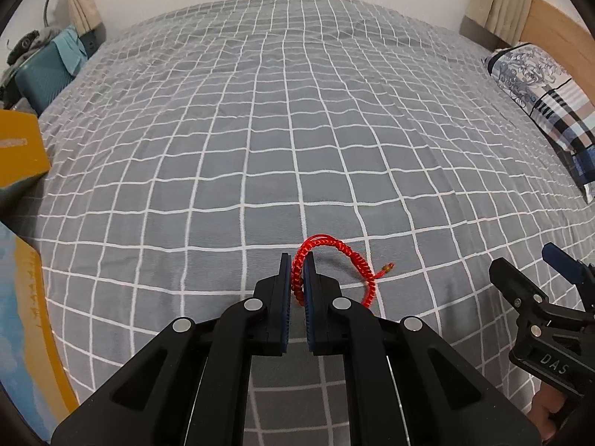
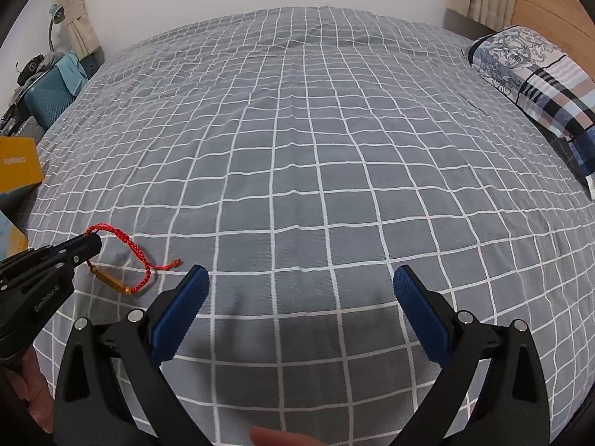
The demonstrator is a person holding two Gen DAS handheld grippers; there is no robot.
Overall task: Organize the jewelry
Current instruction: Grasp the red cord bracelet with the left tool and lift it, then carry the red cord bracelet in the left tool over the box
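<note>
A red braided cord bracelet point(image 1: 336, 251) with a gold tube bead point(image 2: 111, 282) lies partly on the grey checked bedspread point(image 1: 260, 130). My left gripper point(image 1: 298, 260) is shut on one side of the cord and holds its loop up. In the right wrist view the left gripper point(image 2: 91, 239) shows at the left edge, with the bracelet point(image 2: 128, 247) trailing from it and the bead resting on the bed. My right gripper point(image 2: 301, 278) is open and empty, to the right of the bracelet; it also shows in the left wrist view point(image 1: 546, 260).
A patterned pillow point(image 1: 546, 89) lies at the bed's right side by a wooden headboard point(image 2: 550, 3). A yellow box point(image 1: 18, 152) sits at the left edge, with a teal suitcase point(image 1: 44, 78) beyond it. Curtains hang at both far corners.
</note>
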